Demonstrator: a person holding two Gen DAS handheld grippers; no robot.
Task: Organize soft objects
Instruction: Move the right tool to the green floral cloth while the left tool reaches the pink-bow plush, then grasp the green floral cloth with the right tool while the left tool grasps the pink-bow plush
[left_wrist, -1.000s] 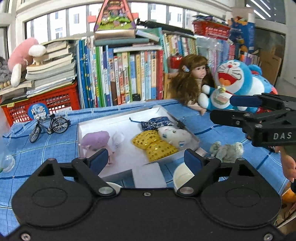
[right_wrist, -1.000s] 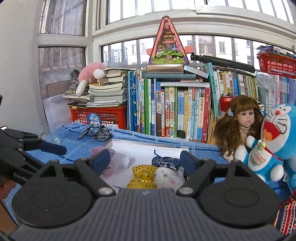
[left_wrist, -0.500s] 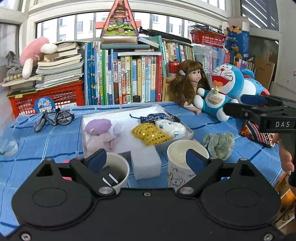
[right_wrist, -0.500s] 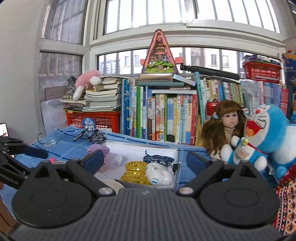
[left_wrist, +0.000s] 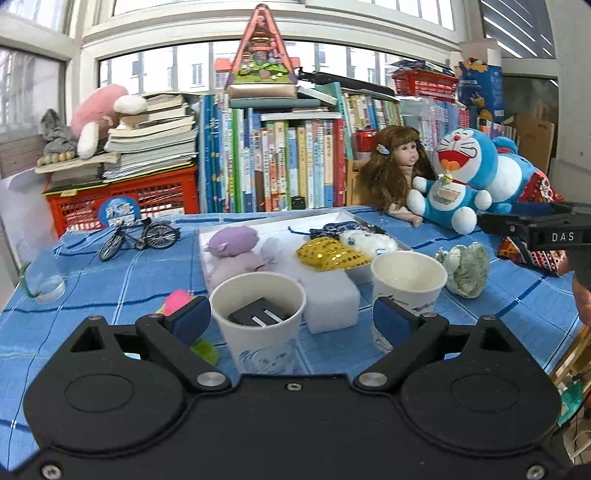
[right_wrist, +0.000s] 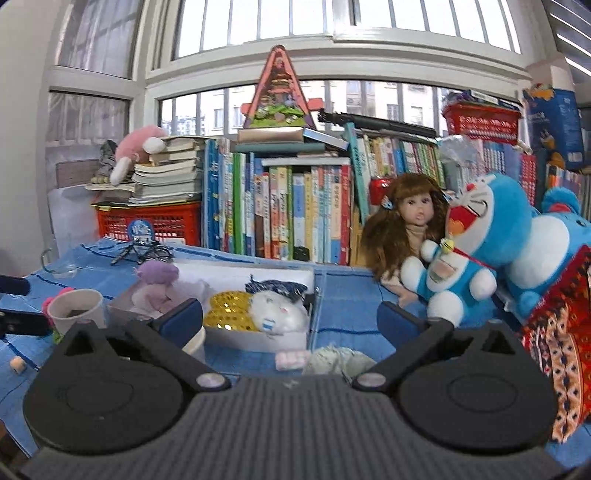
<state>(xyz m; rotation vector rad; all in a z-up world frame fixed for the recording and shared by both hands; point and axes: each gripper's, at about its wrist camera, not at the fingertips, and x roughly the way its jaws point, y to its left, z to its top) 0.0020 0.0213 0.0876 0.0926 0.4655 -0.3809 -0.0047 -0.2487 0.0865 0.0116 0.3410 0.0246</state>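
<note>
A shallow white box (left_wrist: 236, 229) on the blue cloth holds a purple plush (left_wrist: 232, 242), a gold sequin pouch (left_wrist: 328, 253), a white plush (left_wrist: 365, 240) and a dark blue pouch (left_wrist: 332, 230). A white foam block (left_wrist: 328, 295) lies in front of the box. A grey-green soft toy (left_wrist: 465, 269) lies to its right. My left gripper (left_wrist: 291, 319) is open, and a paper cup (left_wrist: 258, 321) with a black block inside stands between its fingers, untouched. My right gripper (right_wrist: 290, 318) is open and empty, above the grey-green toy (right_wrist: 336, 360) and the box's near wall (right_wrist: 258, 341).
A second paper cup (left_wrist: 406, 280) stands right of the foam block. A doll (right_wrist: 410, 221), a blue cat plush (right_wrist: 476, 240) and a patterned cloth (right_wrist: 561, 350) fill the right side. Books, a red crate (left_wrist: 147, 195), a toy bicycle (left_wrist: 140, 236) and a glass (left_wrist: 44, 277) line the back and left.
Both grippers have drawn back from the box and sunk lower. Two cups and the foam block came into the left wrist view. Both pairs of jaws stand wider.
</note>
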